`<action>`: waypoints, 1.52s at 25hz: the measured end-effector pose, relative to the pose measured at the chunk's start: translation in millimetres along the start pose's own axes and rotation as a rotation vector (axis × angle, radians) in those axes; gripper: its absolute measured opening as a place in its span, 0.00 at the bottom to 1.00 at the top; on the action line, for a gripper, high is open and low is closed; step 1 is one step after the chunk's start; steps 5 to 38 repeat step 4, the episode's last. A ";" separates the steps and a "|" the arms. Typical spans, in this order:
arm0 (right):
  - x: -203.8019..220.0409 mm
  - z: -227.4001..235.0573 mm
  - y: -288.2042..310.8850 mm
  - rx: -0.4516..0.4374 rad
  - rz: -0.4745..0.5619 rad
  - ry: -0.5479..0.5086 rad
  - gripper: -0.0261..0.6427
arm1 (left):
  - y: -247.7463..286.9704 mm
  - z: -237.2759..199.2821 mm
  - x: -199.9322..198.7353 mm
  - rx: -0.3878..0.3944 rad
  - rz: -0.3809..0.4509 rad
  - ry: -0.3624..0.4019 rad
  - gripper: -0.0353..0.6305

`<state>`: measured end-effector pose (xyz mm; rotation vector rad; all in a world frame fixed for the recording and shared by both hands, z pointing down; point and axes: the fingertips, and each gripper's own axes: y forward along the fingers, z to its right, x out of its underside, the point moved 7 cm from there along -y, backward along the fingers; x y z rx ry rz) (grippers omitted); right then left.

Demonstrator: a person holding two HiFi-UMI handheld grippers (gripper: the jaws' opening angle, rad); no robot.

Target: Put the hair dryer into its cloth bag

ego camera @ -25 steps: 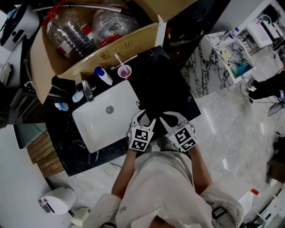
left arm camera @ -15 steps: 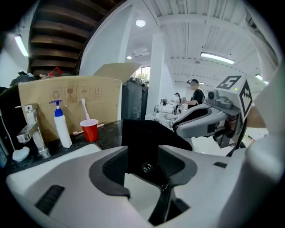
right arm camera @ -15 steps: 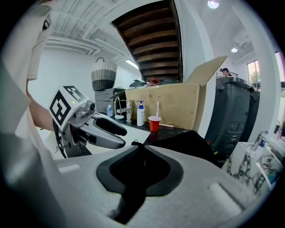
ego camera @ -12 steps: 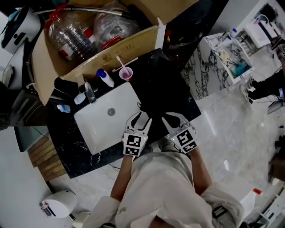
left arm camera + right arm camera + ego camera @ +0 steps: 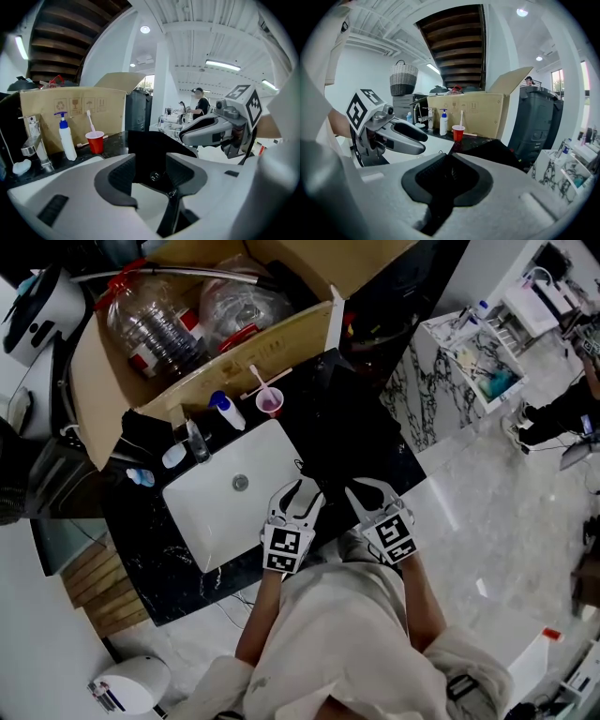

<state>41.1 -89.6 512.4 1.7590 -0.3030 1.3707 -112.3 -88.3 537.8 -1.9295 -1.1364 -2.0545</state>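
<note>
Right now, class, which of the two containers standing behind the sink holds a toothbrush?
The red cup: a toothbrush stands upright in it. The white pump bottle beside it has a blue pump head and holds none.

Matt cloth bag, glossy sink
</note>
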 end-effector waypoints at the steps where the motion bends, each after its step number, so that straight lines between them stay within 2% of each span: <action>1: -0.8 -1.8 -0.3 0.006 0.002 0.000 0.08 | -1.6 -0.2 -0.1 0.004 0.003 0.002 0.36; 38: -3.6 -8.0 -1.3 0.023 0.008 -0.001 0.08 | -6.7 -0.9 -0.3 0.016 0.010 0.008 0.35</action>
